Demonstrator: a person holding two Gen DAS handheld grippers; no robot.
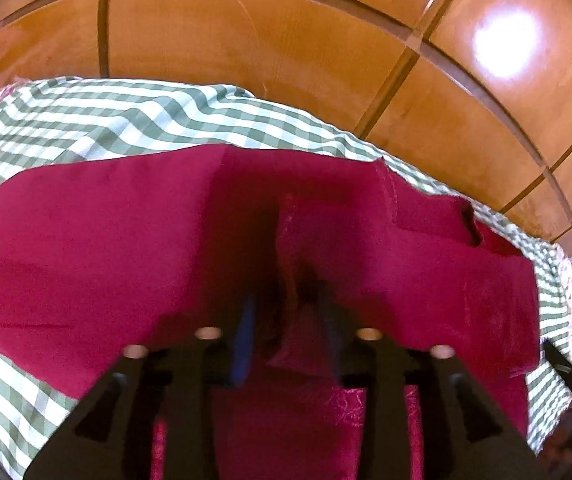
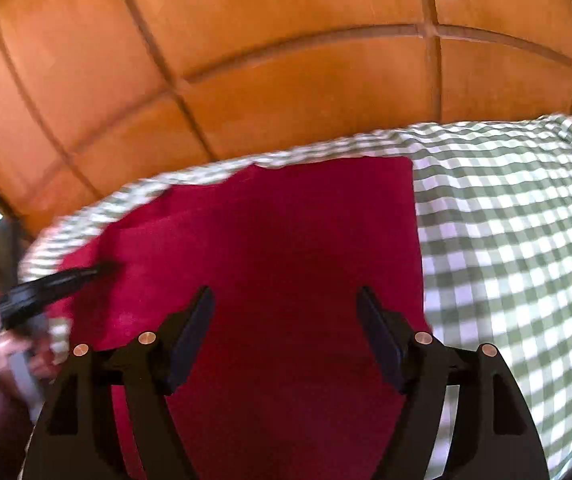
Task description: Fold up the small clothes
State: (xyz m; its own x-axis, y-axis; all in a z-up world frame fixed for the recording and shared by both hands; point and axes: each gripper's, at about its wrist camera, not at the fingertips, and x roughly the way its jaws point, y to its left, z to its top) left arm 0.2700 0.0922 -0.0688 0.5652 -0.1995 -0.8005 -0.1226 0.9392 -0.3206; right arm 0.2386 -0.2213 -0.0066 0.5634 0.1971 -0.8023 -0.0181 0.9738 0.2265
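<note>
Fold in progress on a crimson garment (image 1: 85,248), spread flat over a green-and-white gingham cloth (image 1: 85,120) that covers the table.

To the left, left gripper (image 1: 286,320) partly apart, a raised pleat of the crimson fabric between the fingers; whether the pads press on that pleat cannot be told, since shadow and blur hide the contact. Best here: pinch only the top layer, lift a little, then carry the fold straight across so the edge lands parallel to the hem. Rucked corner at far right of the left wrist view worth smoothing first.

To the right, right gripper (image 2: 286,332) spread wide, nothing between the fingers, hovering over a smooth stretch of the garment. Useful as an anchor: press down on the flat part while the other side folds.

Around: orange tiled floor (image 2: 245,60) beyond the table edge, garment lying close to that edge, so a hard pull could drag the gingham cloth. Blurred hand (image 2: 1,344) at lower left of the right wrist view, clear of the fold path.
</note>
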